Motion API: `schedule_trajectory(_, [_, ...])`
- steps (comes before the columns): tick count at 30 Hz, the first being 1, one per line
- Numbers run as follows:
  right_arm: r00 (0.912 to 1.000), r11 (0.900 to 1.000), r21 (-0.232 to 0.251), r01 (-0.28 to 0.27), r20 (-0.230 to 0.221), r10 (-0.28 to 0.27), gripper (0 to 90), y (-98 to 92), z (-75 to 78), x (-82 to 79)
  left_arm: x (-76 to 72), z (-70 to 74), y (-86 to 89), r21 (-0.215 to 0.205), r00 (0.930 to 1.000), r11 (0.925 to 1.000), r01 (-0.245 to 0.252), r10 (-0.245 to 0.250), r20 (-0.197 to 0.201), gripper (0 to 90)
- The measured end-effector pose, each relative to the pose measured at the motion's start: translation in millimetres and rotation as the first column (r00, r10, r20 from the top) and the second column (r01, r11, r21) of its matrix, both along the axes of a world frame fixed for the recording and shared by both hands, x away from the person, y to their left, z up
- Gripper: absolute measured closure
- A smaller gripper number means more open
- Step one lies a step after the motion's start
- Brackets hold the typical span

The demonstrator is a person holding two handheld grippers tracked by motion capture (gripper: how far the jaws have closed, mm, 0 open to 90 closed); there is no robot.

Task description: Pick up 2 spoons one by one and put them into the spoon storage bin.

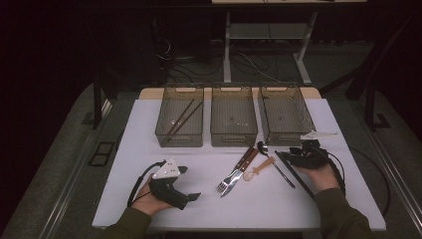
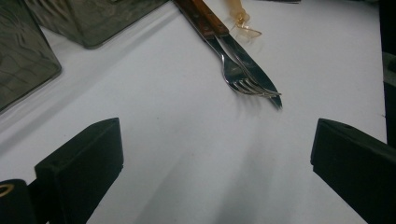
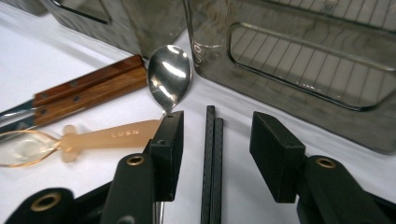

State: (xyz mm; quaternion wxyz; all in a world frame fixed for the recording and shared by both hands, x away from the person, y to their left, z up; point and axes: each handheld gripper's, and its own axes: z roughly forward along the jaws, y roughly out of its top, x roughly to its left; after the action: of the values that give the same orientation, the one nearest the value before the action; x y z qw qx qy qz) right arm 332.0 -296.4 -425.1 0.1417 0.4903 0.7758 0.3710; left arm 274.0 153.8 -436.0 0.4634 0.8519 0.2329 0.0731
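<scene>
A pair of black chopsticks [image 3: 211, 163] lies on the white table [image 1: 149, 124], between the jaws of my right gripper [image 3: 219, 140]. The jaws stand apart and touch neither stick. In the high view this right gripper [image 1: 288, 155] sits at the table's right, in front of the right bin [image 1: 303, 130]. A metal spoon [image 3: 169, 77] lies just left of the sticks, its handle passing under my left jaw. Beside it are an amber plastic spoon [image 3: 100, 137] and a wood-handled fork and knife [image 1: 238, 172]. My left gripper [image 1: 189, 182] rests open near the front left, its jaws toward the fork tines [image 2: 250, 86].
Three smoky see-through bins stand in a row at the back. The left bin [image 1: 161, 134] holds brown chopsticks [image 1: 181, 117]. The middle bin [image 1: 234, 141] and the right bin look bare. Bare table lies between my two hands.
</scene>
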Motion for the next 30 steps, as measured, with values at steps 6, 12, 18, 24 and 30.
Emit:
schedule_trajectory(6, [0.9994,0.999,-0.003,-0.034,0.012,0.034,48.8,-6.6,6.7,-12.3,4.3,0.5,7.6,-0.018,0.9999,0.9997,-0.017,0.017,-0.001,0.0])
schedule_trajectory(12, [0.9987,0.999,0.008,-0.048,0.015,0.048,45.3,-17.0,10.5,-26.7,6.5,-0.9,12.3,-0.023,0.9991,0.999,-0.039,0.039,-0.014,0.0])
schedule_trajectory(18, [0.9976,0.998,-0.001,-0.069,0.001,0.069,43.3,-23.7,11.1,-39.0,4.3,-1.8,10.6,0.001,0.9991,0.9992,-0.039,0.039,-0.015,0.0])
schedule_trajectory(24, [0.9964,0.997,-0.008,-0.082,-0.02,0.082,48.6,-30.0,9.6,-54.8,3.1,-0.7,10.7,-0.016,0.9991,0.9991,-0.039,0.039,-0.016,0.0])
schedule_trajectory(30, [0.9952,0.995,-0.035,-0.088,-0.046,0.087,62.3,-40.3,4.1,-71.4,2.3,-1.0,8.7,-0.014,0.9995,0.9995,-0.029,0.029,-0.016,0.0])
